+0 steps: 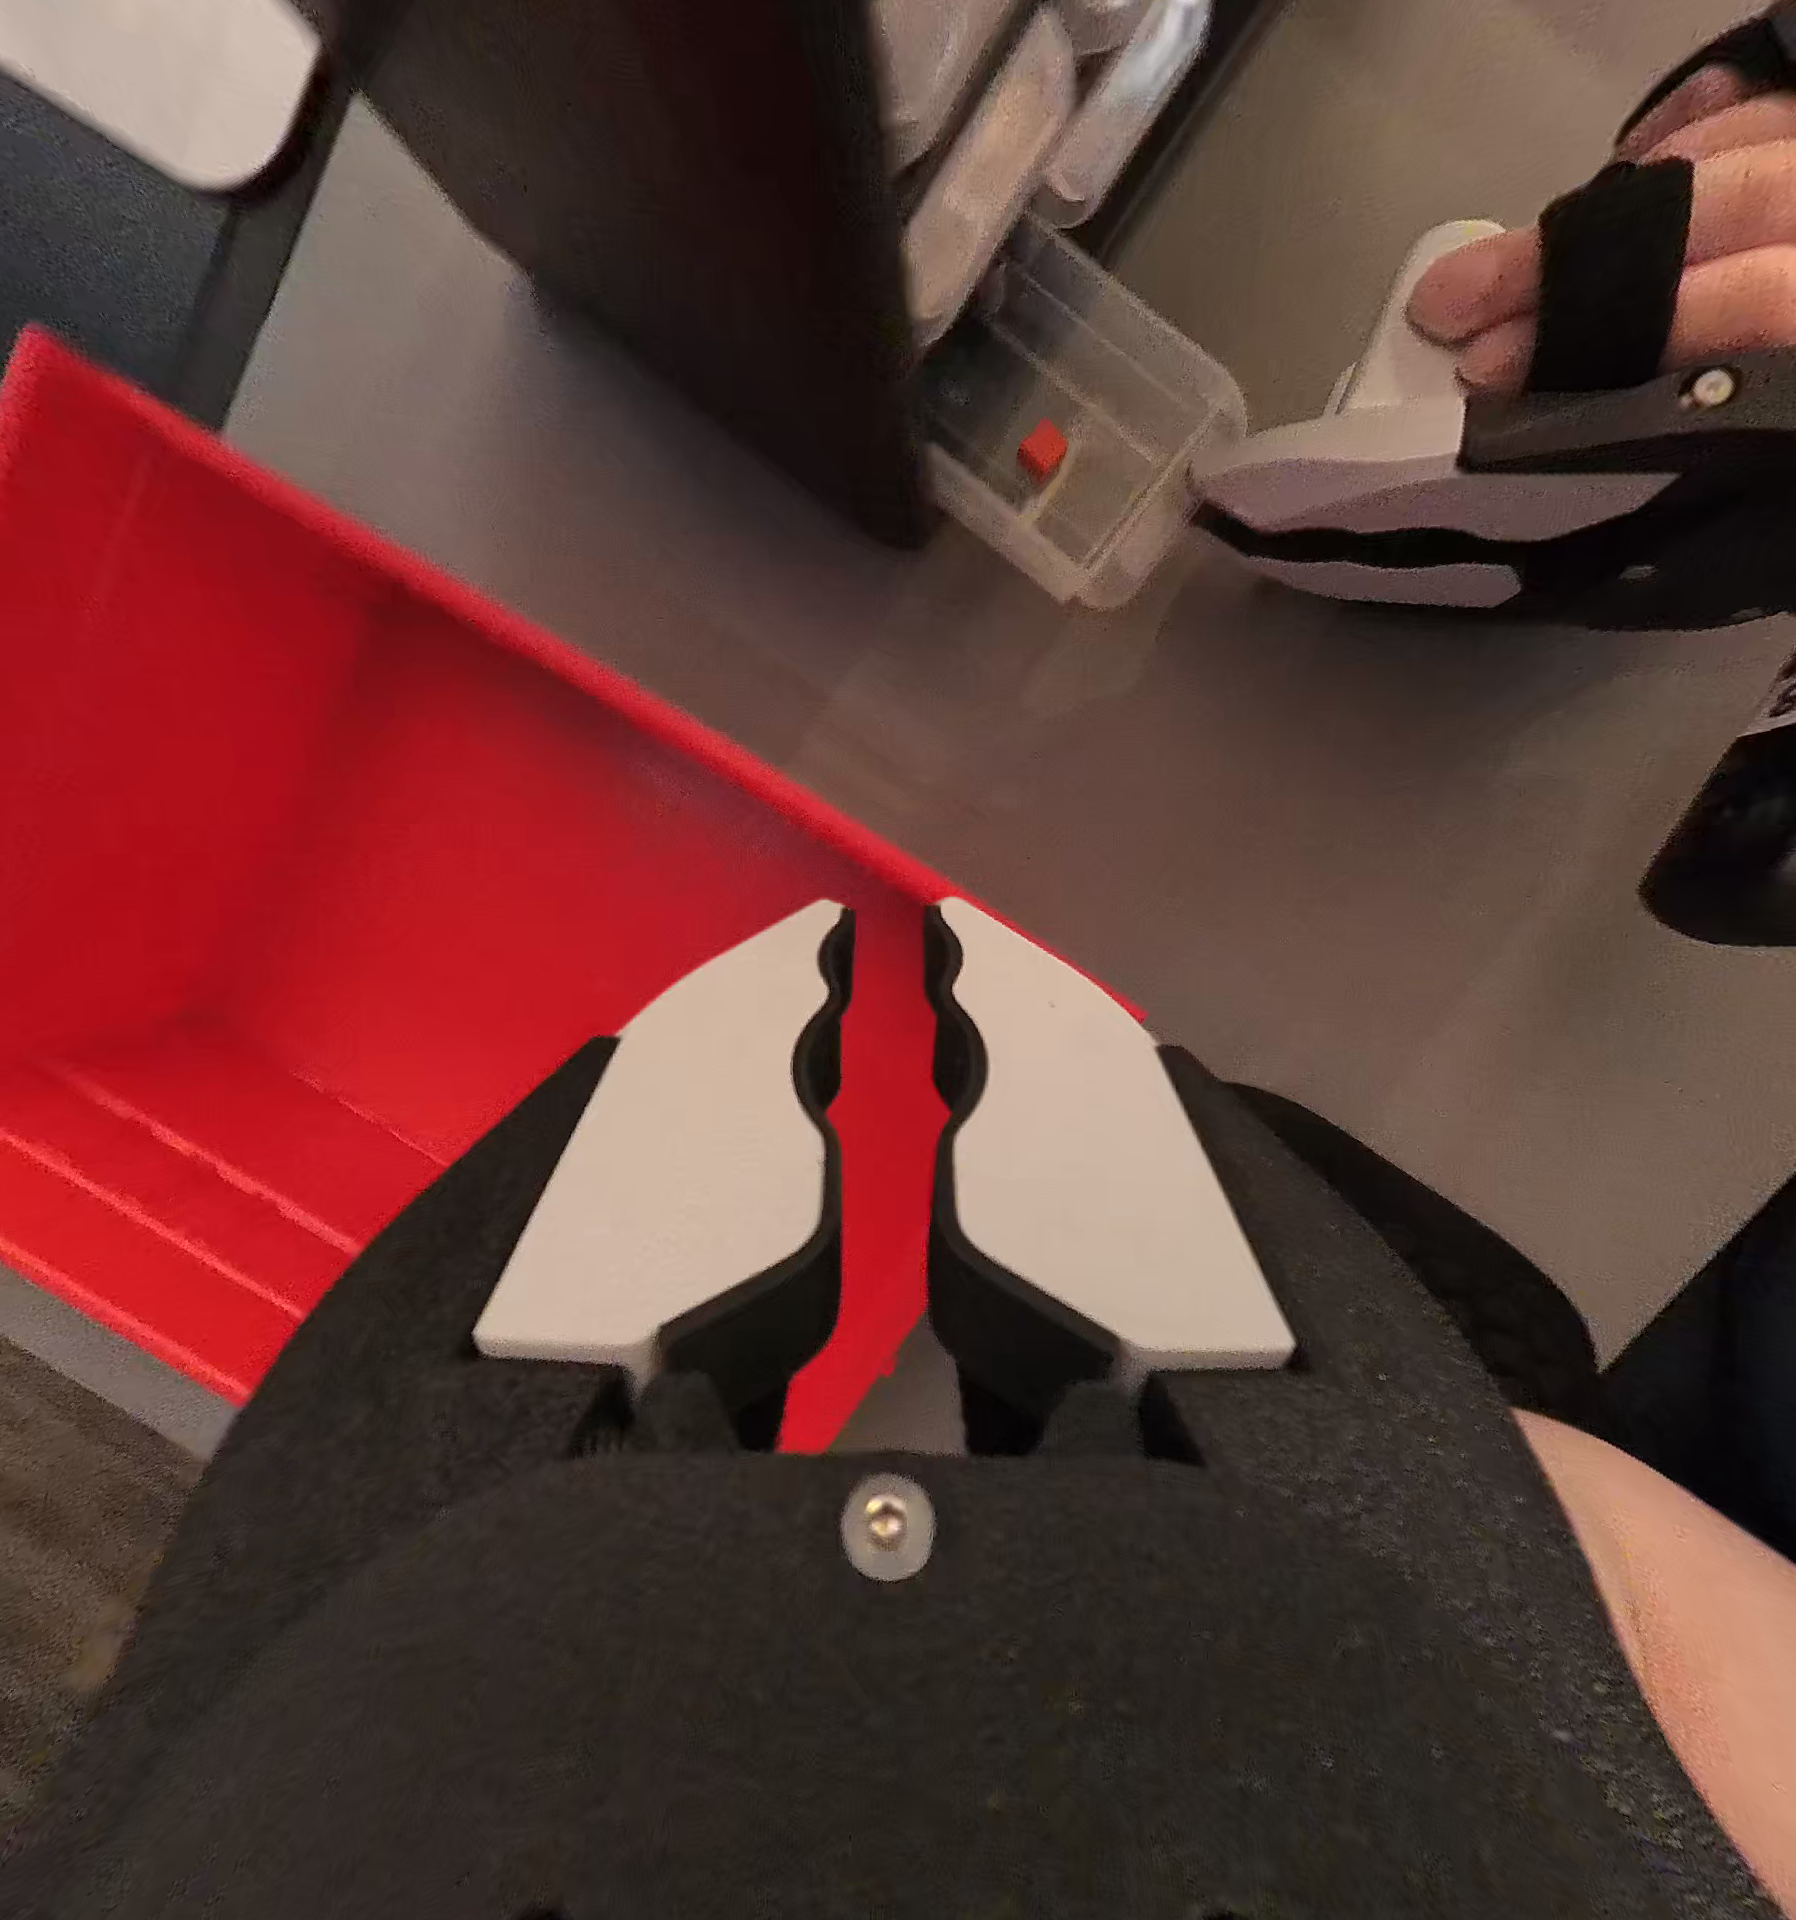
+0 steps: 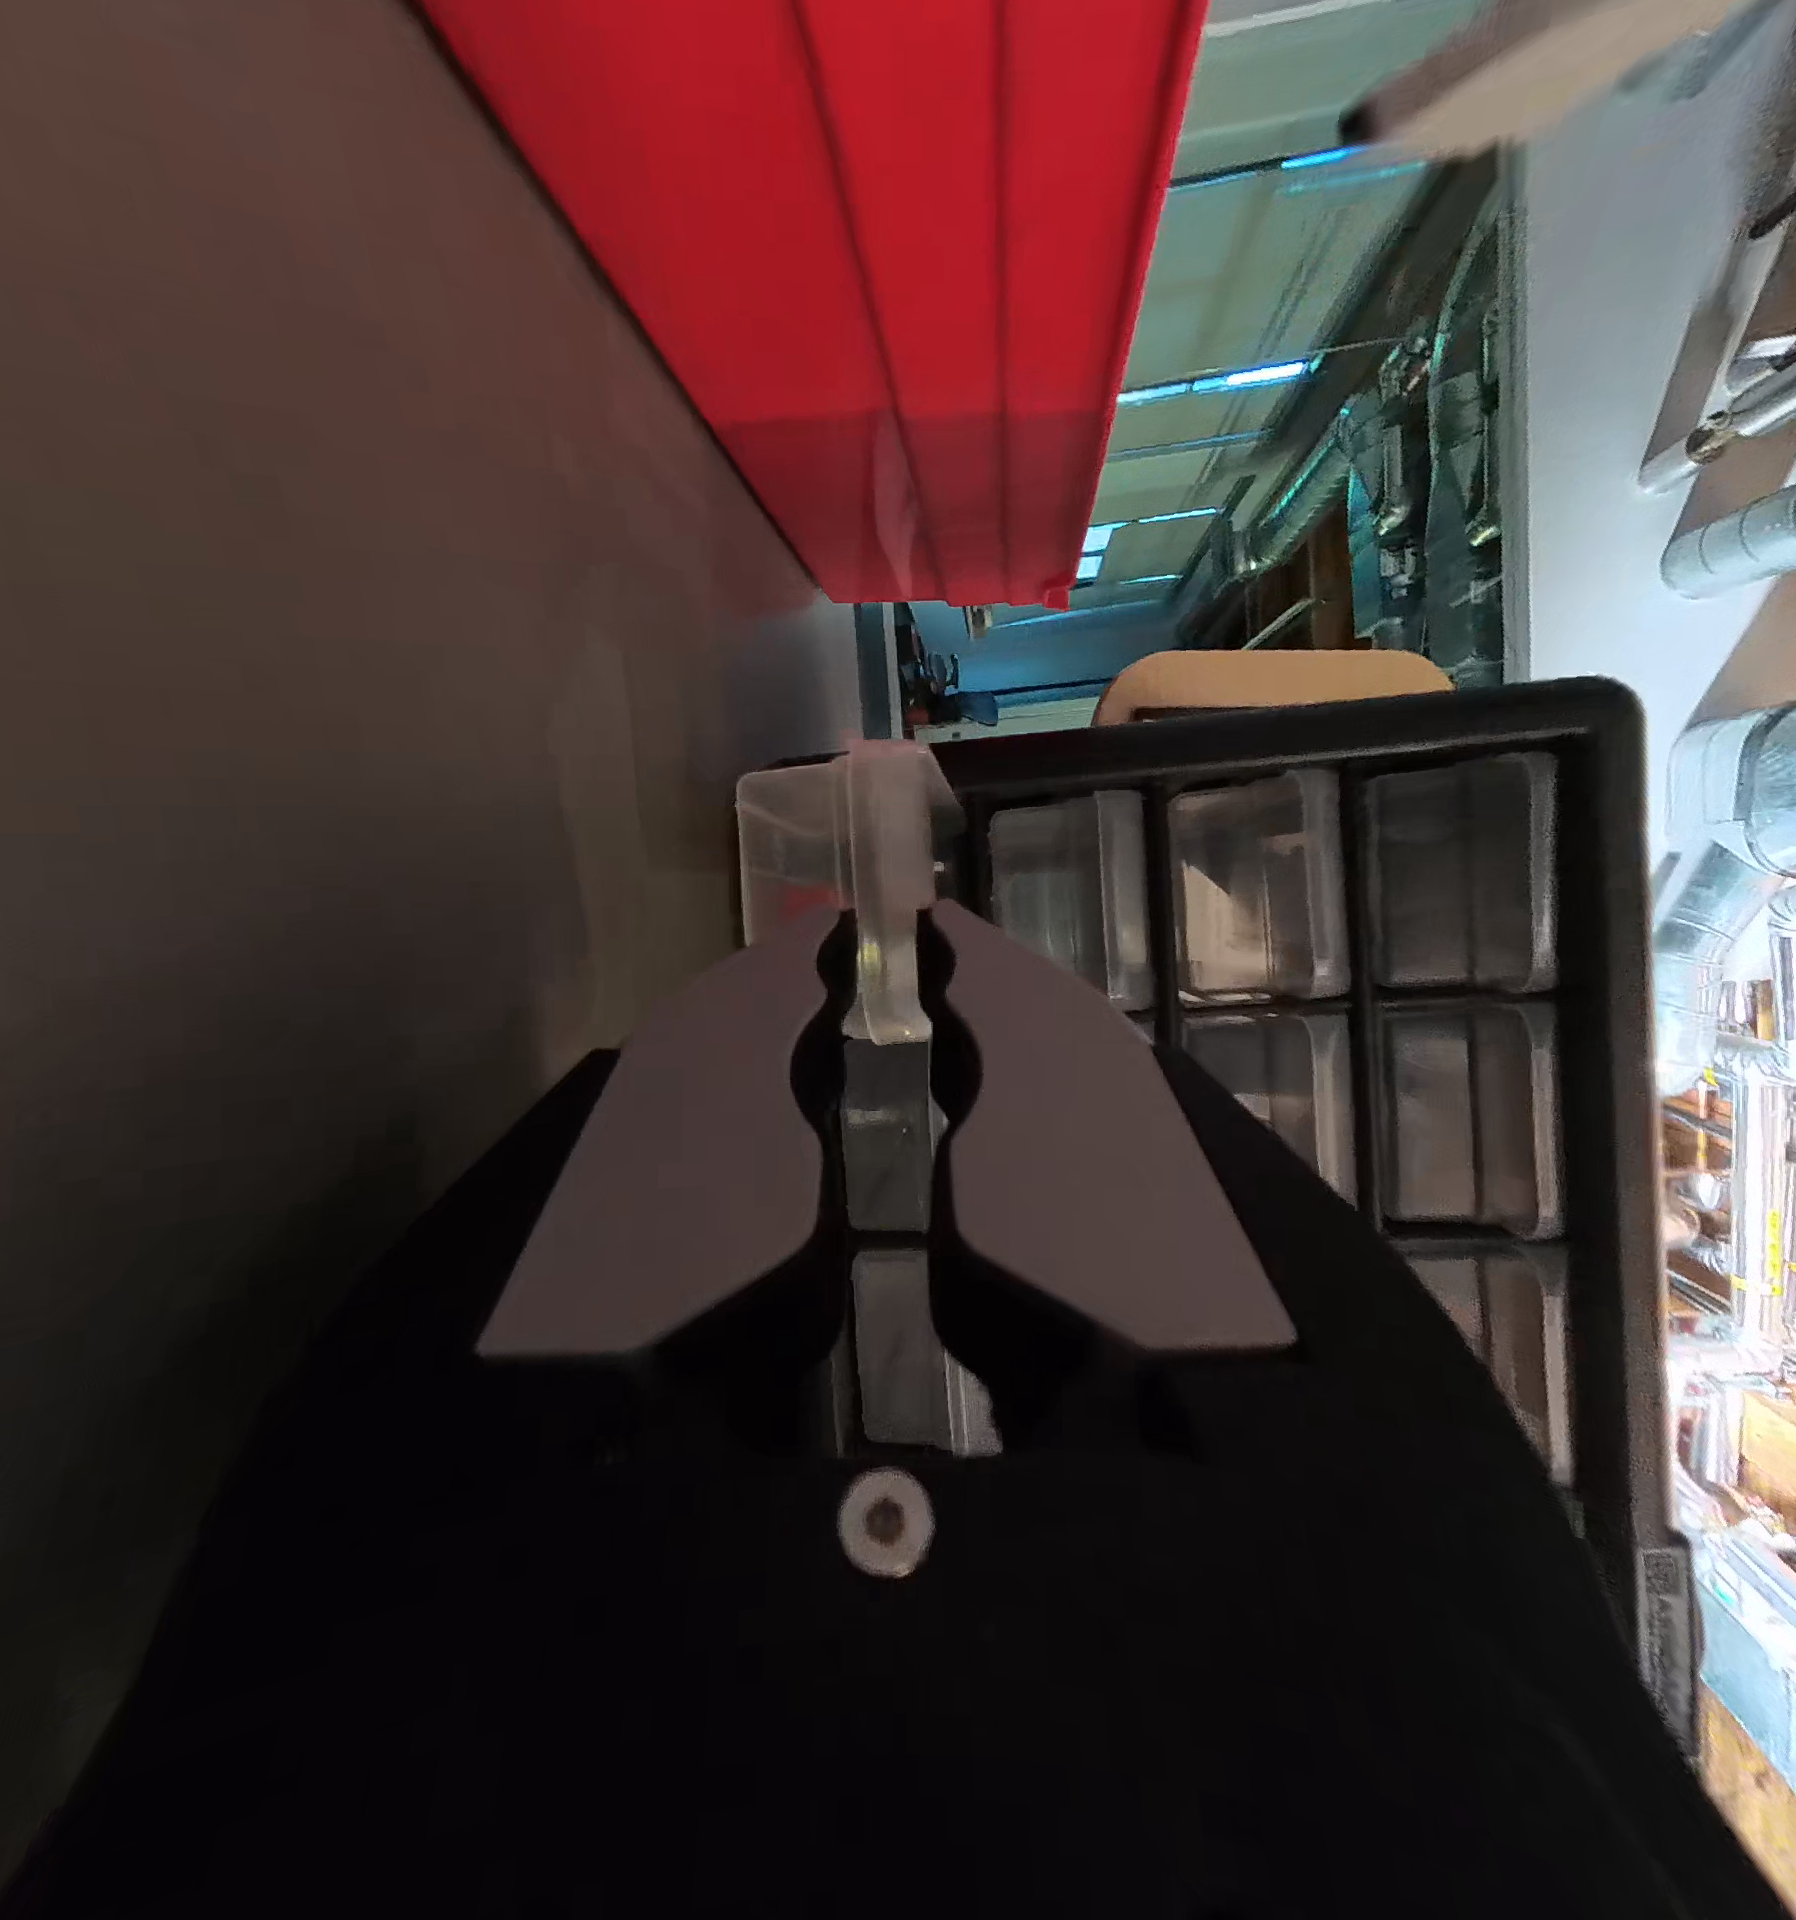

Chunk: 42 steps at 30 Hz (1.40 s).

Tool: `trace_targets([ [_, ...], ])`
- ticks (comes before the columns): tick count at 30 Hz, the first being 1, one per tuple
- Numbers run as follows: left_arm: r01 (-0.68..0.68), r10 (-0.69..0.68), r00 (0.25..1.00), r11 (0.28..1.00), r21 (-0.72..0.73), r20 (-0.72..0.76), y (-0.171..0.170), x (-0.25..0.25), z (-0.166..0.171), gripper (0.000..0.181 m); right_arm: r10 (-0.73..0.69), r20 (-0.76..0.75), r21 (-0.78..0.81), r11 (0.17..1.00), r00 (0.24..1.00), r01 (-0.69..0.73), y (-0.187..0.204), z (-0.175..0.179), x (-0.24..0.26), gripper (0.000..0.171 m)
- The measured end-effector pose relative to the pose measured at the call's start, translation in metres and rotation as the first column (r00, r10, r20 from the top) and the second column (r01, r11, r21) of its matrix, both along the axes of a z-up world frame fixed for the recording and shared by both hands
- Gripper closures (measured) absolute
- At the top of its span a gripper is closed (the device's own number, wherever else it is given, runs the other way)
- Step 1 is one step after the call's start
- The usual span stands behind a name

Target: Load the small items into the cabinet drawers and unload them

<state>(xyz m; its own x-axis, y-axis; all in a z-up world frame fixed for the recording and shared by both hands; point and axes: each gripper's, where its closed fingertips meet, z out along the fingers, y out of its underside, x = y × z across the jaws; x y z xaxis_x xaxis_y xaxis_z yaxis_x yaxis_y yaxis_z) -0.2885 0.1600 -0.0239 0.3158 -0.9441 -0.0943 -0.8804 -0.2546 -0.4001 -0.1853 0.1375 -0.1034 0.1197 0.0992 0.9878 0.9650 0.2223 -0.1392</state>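
A black small-parts cabinet [image 1: 686, 208] stands on the grey table [image 1: 1237, 831]. One clear drawer [image 1: 1112, 416] is pulled partway out, with a small red cube [image 1: 1041, 452] inside. My right gripper [image 1: 1211, 499] meets the drawer's front. In the right wrist view my right gripper [image 2: 886, 920] is shut on the drawer's clear handle [image 2: 883, 831]. The cabinet [image 2: 1611, 935] shows several closed clear drawers. My left gripper [image 1: 889, 920] is closed on the near wall of a red bin [image 1: 302, 779], which looks empty where visible.
The red bin [image 2: 873, 260] lies close beside the cabinet. A person's hand [image 1: 1704, 239] holds the right gripper. The table's near edge runs just behind the red bin on the left. Shelving and pipes fill the background of the right wrist view. Left tips to right tips: about 15 cm.
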Motion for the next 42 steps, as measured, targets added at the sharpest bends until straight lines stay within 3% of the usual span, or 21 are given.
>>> trace_targets([
  [6, -0.295, 0.292, 0.955, 0.950, -0.102, -0.049, 0.038, -0.066, -0.026, 0.161, -0.076, -0.027, 0.003, 0.997, 0.997, 0.076, 0.027, 0.001, 0.018, 0.159],
  [12, -0.357, 0.366, 0.930, 0.899, -0.253, -0.011, 0.064, -0.065, -0.060, 0.146, -0.105, -0.037, 0.003, 0.994, 0.994, 0.105, 0.043, 0.001, 0.024, 0.158],
  [17, -0.431, 0.392, 0.901, 0.850, -0.304, -0.185, 0.061, -0.077, -0.093, 0.146, -0.120, -0.067, -0.025, 0.993, 0.991, 0.118, 0.052, -0.002, 0.028, 0.153],
  [21, -0.535, 0.442, 0.837, 0.783, -0.316, -0.323, 0.056, -0.083, -0.111, 0.141, -0.135, -0.044, -0.031, 0.990, 0.990, 0.134, 0.055, -0.005, 0.031, 0.148],
  [28, -0.661, 0.542, 0.748, 0.663, -0.352, -0.384, 0.056, -0.078, -0.124, 0.139, -0.105, -0.064, 0.012, 0.994, 0.992, 0.106, 0.042, 0.010, 0.032, 0.148],
  [35, -0.683, 0.564, 0.727, 0.655, -0.324, -0.392, 0.065, -0.080, -0.128, 0.165, -0.086, -0.083, 0.075, 0.993, 0.993, 0.092, 0.010, 0.037, 0.049, 0.148],
  [39, -0.656, 0.527, 0.745, 0.688, -0.309, -0.409, 0.064, -0.081, -0.129, 0.173, -0.171, -0.187, 0.091, 0.978, 0.967, 0.190, -0.001, 0.057, 0.099, 0.149],
  [42, -0.630, 0.497, 0.766, 0.706, -0.323, -0.407, 0.062, -0.079, -0.128, 0.174, -0.246, -0.247, 0.039, 0.964, 0.937, 0.264, -0.006, 0.049, 0.145, 0.149],
])
